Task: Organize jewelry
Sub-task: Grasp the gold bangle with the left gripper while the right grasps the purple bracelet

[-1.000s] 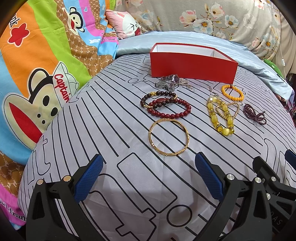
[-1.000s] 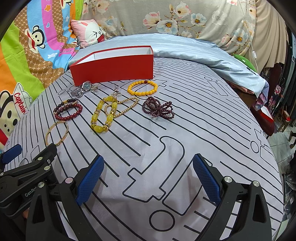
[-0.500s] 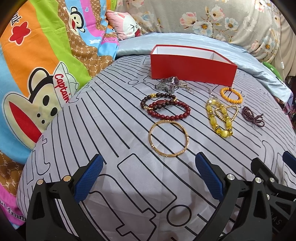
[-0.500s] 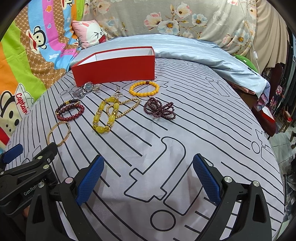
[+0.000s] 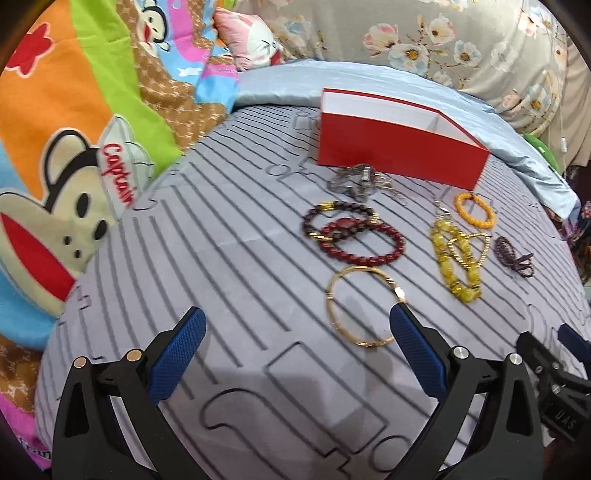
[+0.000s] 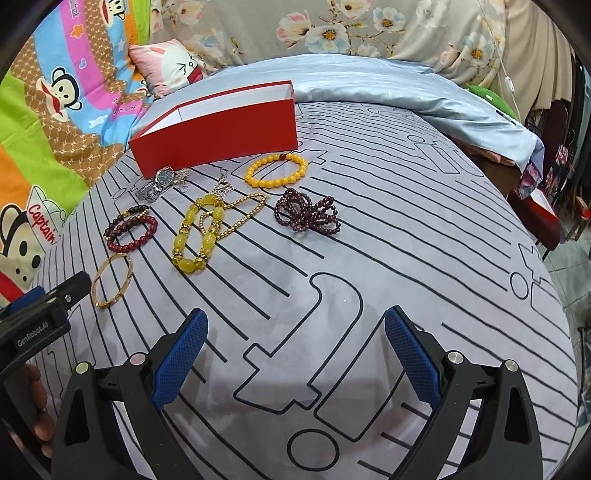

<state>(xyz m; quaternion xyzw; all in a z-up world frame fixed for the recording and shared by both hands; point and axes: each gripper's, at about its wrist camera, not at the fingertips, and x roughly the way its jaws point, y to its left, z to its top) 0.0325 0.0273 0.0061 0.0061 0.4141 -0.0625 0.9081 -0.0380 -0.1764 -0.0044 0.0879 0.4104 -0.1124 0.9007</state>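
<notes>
1. The left gripper [image 5: 295,332] has moved forward over the last second. Its jaws are spread wide and empty, and its right pad [image 5: 415,350] now overlaps the 4 o'clock edge of the gold bangle [image 5: 364,306].
2. The right gripper [image 6: 293,338] has barely shifted. It is also wide and empty, over bare cloth.
3. This suggests the bangle is the first pick; nothing is in the red box [image 6: 218,127] yet.
4. Beyond the bangle, at 12 o'clock, lie the dark red bead bracelets [image 5: 352,234], then a watch [image 6: 159,181] just before the box. The yellow bead strand [image 6: 197,232], orange bracelet [image 6: 276,170] and purple beads [image 6: 306,214] lie toward 1 o'clock.
5. Everything rests on a grey line-patterned bedsheet [image 6: 406,229], with a cartoon quilt [image 5: 74,110] at 10 o'clock and floral fabric [image 6: 369,29] behind.
</notes>
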